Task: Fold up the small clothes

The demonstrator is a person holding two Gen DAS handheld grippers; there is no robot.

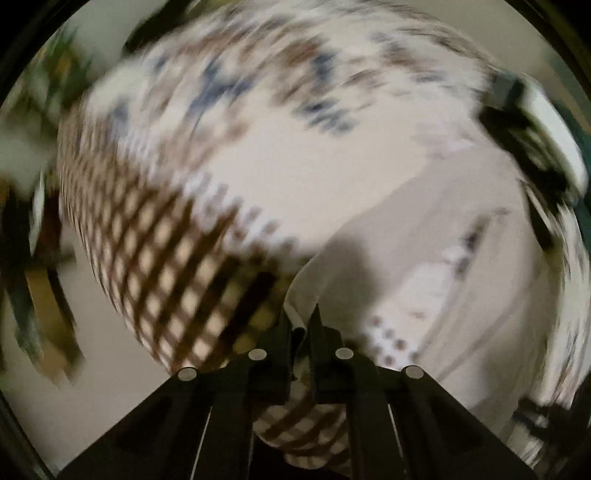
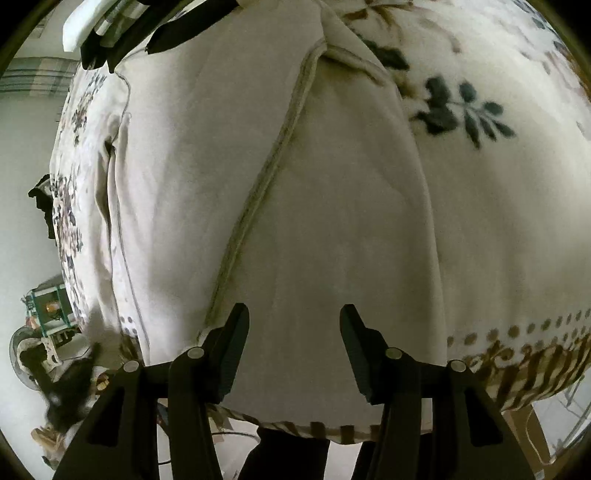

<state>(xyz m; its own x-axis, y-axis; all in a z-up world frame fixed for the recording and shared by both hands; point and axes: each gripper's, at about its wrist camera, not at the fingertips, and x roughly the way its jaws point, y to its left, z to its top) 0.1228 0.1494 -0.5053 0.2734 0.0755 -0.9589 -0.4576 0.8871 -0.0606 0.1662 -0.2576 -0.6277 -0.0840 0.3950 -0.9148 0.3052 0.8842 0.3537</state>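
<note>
A cream-white garment lies spread on a table covered by a floral cloth with a brown checked border. A piped seam runs down its middle. My right gripper is open, just above the garment's near edge, holding nothing. In the blurred left wrist view, my left gripper is shut on an edge of the white garment, which stretches away to the right over the checked border.
Dark folded clothes and a white item lie at the table's far left corner. Beyond the left edge the floor holds a fan, a green crate and clutter. A wooden table leg shows below right.
</note>
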